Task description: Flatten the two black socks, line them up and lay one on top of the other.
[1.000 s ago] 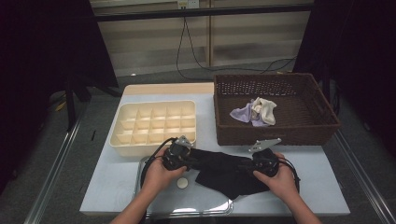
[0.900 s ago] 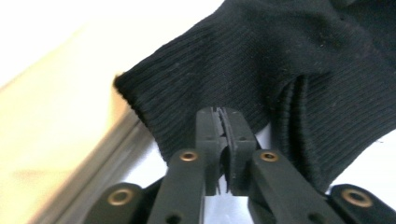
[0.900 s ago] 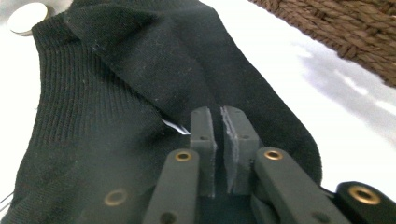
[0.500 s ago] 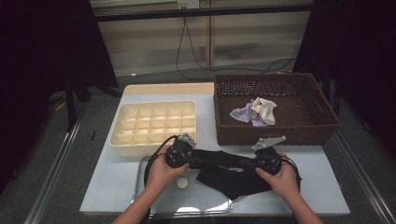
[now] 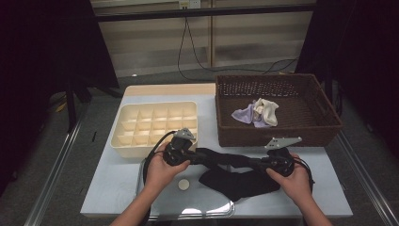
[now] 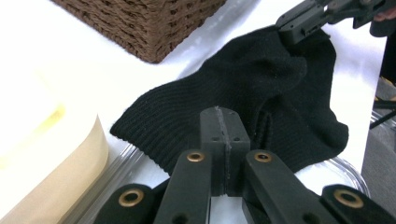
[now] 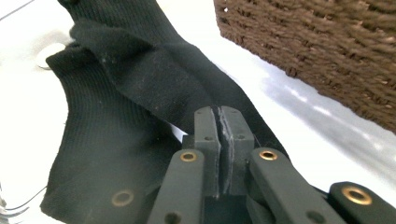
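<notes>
Cream divided tray stands at the left rear of the worktop, its compartments holding nothing visible.

Left hand-held gripper, held in the person's left hand, sits just in front of the tray's near right corner. Its jaws have just been closing and now stand pressed together on one end of the black sock; the left gripper view shows the pads meeting with knit fabric pinched at their tips.

The black sock is stretched between the two grippers, front centre of the worktop. Its upper edge runs taut from one gripper to the other, and the rest sags onto a clear plastic tray. A small white disc lies on that tray, near the left hand.

Right hand-held gripper, in the right hand, has likewise just been closing and is clamped on the sock's other end, pads together.

Brown wicker basket stands at the right rear, just behind the right gripper. Inside lies a bundle of pale socks, lilac and cream.
</notes>
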Demonstrator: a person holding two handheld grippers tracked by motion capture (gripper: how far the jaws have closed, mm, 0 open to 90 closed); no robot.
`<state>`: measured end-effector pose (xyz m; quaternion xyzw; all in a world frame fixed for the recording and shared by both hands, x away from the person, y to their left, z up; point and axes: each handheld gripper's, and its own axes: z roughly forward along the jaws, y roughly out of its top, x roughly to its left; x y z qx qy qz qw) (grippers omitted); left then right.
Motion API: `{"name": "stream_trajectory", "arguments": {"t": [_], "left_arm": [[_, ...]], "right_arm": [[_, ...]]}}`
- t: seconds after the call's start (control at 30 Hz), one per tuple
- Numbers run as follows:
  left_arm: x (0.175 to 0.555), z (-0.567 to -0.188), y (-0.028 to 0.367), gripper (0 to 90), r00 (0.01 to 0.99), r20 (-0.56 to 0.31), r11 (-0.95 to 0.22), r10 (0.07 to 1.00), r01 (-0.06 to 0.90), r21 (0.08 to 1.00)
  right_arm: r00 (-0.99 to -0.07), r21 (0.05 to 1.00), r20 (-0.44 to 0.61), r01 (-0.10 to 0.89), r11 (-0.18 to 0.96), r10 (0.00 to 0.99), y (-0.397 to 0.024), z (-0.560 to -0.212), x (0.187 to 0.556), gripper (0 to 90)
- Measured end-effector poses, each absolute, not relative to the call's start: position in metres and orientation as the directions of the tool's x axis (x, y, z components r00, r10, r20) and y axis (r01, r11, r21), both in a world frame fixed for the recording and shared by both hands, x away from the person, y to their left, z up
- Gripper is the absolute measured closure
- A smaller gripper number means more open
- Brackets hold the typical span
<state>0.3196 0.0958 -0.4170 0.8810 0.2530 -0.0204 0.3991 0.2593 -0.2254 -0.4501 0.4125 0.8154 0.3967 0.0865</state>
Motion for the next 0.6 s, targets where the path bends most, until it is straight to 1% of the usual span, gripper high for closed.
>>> {"name": "stream_trajectory", "arguments": {"t": [0.4,0.5,0.6], "left_arm": [[0.3224,-0.4089,0.098,90.0,0.878,-0.227,-0.541,0.422,0.445,0.714],[0.3203,-0.411,0.0973,90.0,0.881,-0.232,-0.546,0.413,0.443,0.711],[0.3172,-0.4171,0.0948,90.0,0.885,-0.231,-0.573,0.404,0.442,0.69]], "right_arm": [[-0.658,0.731,0.173,0.585,0.353,0.733,-0.2218,-0.4457,0.2589,86.1],[-0.66,0.727,0.174,0.587,0.356,0.731,-0.221,-0.4453,0.2575,86.1],[-0.663,0.725,0.171,0.585,0.362,0.729,-0.2231,-0.446,0.2553,86.0]]}}
